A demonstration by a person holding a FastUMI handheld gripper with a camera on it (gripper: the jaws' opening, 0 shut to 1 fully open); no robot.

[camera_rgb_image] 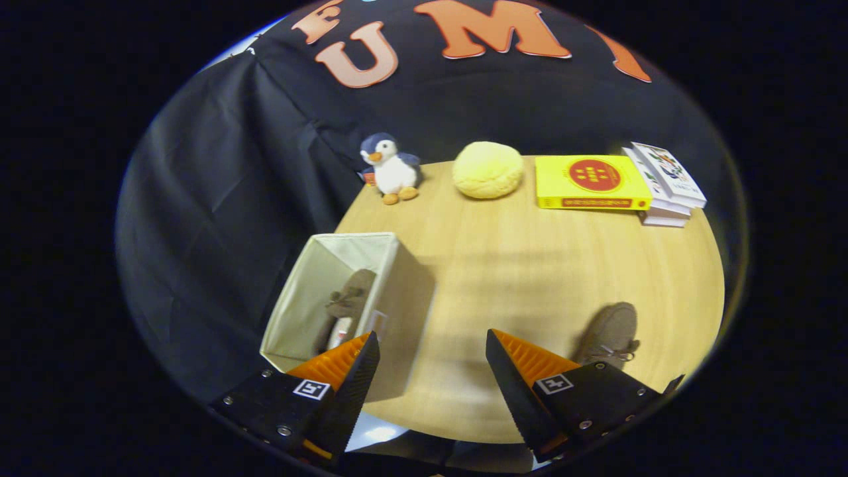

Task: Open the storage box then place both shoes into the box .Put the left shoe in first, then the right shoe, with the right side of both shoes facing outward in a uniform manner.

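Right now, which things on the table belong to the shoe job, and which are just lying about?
Job:
- open beige fabric storage box
- brown lace-up shoe inside the box
- second brown lace-up shoe on the table
- hand-held gripper, open, empty

Lying about:
- plush penguin toy
- round yellow cushion
- yellow book
- stack of white books

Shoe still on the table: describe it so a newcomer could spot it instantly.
Start at the round wooden table. On its near part, just beyond one finger of the open, empty gripper, a grey-brown laced shoe lies flat on bare wood. Its twin stands inside the open beige fabric box beside the other finger.
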